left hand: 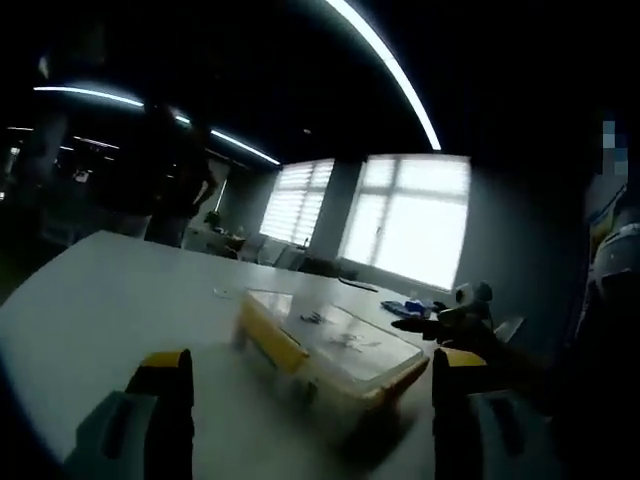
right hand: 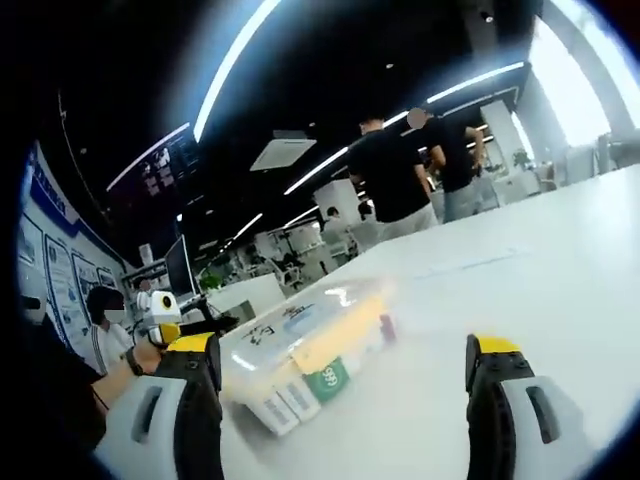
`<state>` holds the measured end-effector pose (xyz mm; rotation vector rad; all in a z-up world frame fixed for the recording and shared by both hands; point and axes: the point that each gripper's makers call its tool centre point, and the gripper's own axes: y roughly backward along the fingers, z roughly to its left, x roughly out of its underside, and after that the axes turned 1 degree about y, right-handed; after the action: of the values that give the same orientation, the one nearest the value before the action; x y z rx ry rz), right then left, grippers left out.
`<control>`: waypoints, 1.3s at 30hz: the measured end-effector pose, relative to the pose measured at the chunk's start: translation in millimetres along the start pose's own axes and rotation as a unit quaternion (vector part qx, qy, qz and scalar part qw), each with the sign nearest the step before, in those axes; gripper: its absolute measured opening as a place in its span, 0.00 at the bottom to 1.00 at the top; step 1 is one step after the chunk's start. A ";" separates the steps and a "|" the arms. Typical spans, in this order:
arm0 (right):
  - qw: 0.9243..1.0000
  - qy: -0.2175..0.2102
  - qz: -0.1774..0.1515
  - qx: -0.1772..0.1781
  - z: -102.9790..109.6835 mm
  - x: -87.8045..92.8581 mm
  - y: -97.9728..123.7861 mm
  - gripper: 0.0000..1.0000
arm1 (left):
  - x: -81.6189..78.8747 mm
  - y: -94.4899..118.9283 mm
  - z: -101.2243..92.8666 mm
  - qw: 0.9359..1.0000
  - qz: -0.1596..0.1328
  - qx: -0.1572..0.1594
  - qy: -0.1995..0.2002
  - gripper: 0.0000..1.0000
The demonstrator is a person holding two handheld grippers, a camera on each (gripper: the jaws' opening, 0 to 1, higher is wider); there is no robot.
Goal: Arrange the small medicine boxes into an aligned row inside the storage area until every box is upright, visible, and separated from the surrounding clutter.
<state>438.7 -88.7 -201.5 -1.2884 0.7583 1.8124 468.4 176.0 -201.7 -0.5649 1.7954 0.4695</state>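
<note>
A clear-lidded storage box with yellow latches lies on the white table, blurred, just beyond my left gripper, whose jaws stand open and hold nothing. In the right gripper view the same storage box shows small medicine boxes through its side: a green-labelled one and white ones, packed under the lid. My right gripper is open too, with the storage box just ahead of its left jaw. Each gripper shows in the other's view: the right gripper past the box, the left gripper at the far left.
The white table stretches wide to the right of the box. Small dark items lie on it beyond the box. Two people stand at the table's far side, and another person sits at the left. Bright windows lie behind.
</note>
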 end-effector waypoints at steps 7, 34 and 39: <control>0.999 -0.040 -0.002 -0.012 -7.3 13.2 7.3 1.00 | -2.9 0.4 0.6 1.000 0.001 0.002 -0.004 0.99; 0.992 -0.105 -0.028 -0.057 11.9 -5.7 -1.9 1.00 | -42.1 -12.4 4.0 0.999 -0.007 0.028 -0.030 0.93; 0.992 -0.109 -0.022 -0.066 19.7 -12.6 -16.1 1.00 | -40.6 -22.7 5.0 0.999 -0.004 0.043 -0.012 0.86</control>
<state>445.2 -67.3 -183.9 -1.1561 0.4935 1.9547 495.7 166.3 -164.9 -0.5049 1.7812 0.3908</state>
